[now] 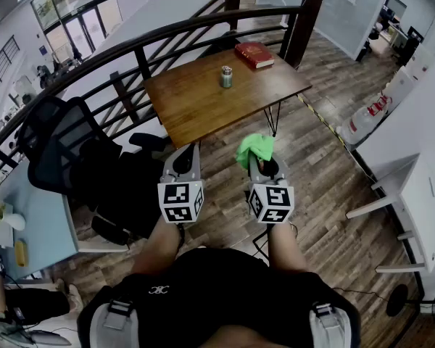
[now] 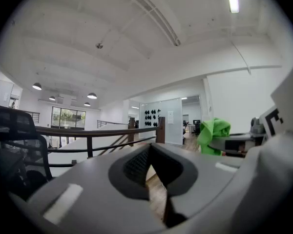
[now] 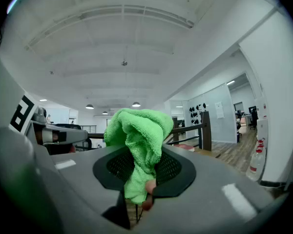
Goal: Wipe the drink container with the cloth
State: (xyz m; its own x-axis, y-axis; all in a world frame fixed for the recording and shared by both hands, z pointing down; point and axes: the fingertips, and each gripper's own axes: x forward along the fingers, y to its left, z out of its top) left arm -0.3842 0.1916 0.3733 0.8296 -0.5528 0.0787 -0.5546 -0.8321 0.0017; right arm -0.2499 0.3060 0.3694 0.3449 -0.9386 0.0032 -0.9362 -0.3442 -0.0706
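We are holding the left tongs (image 1: 191, 148) closed on nothing, probably free to steady things later, while the right tongs (image 1: 257, 159) are clamping the green cloth (image 1: 254, 148), whose bunch is sticking out ahead, ready for wiping. Farther away, the drink container (image 1: 226, 77) is standing upright on the wooden surface (image 1: 196, 107), well apart from both tongs, not yet reached.

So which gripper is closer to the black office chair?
Left. The left gripper hangs just right of the office chair; the right gripper, clamping the green cloth, sits farther right, beyond it.
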